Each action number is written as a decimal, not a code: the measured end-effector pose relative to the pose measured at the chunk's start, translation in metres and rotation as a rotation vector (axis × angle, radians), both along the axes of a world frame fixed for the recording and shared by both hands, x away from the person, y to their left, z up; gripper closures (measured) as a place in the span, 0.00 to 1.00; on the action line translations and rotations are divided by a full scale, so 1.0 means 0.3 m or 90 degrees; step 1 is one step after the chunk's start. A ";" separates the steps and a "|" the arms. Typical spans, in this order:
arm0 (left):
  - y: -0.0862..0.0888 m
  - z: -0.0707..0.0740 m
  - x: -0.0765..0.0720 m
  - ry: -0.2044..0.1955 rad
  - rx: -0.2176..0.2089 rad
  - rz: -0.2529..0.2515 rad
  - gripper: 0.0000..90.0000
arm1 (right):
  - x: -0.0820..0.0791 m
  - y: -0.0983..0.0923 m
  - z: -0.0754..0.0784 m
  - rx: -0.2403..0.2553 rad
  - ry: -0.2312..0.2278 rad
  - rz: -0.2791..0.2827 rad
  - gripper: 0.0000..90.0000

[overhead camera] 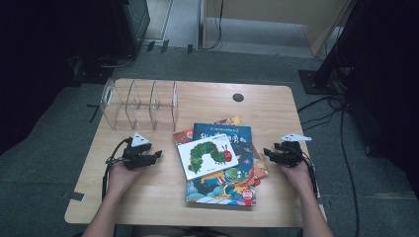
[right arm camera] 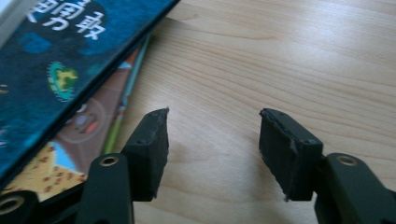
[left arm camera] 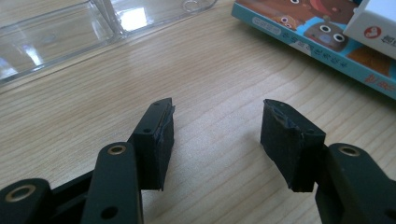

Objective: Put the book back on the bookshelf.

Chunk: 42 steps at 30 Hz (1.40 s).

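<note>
— Why do we keep the left gripper and right gripper flanking the stack of picture books?
— To take it from both sides, probably. Both sets of jaws stand apart, nothing between them; the clear divider rack waits behind, on the table.

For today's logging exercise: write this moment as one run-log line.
left gripper: open, empty | right gripper: open, empty | caterpillar book: atop book stack | clear rack: empty

Bare desk lies between left gripper and book stack, and between stack and right gripper. Clear rack blocks the far left; far right desk open.
</note>
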<state>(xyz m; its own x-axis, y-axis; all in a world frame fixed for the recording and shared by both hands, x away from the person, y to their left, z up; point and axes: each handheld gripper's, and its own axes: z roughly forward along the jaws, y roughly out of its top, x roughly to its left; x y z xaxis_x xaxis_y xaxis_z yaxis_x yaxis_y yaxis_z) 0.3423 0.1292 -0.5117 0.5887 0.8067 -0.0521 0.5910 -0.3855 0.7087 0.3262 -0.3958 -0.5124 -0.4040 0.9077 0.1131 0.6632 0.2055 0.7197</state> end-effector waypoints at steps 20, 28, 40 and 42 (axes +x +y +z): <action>-0.087 0.102 0.029 0.028 -0.047 -0.068 0.70 | -0.090 0.068 0.079 0.065 -0.040 0.036 0.68; -0.117 0.131 0.061 0.045 -0.062 -0.090 0.85 | -0.123 0.133 0.108 0.088 -0.054 0.061 0.75; -0.165 0.121 0.092 0.050 -0.057 -0.130 0.92 | -0.147 0.228 0.105 0.076 -0.053 0.110 0.92; -0.175 0.113 0.102 0.058 -0.045 -0.138 0.90 | -0.158 0.248 0.097 0.076 -0.048 0.129 0.97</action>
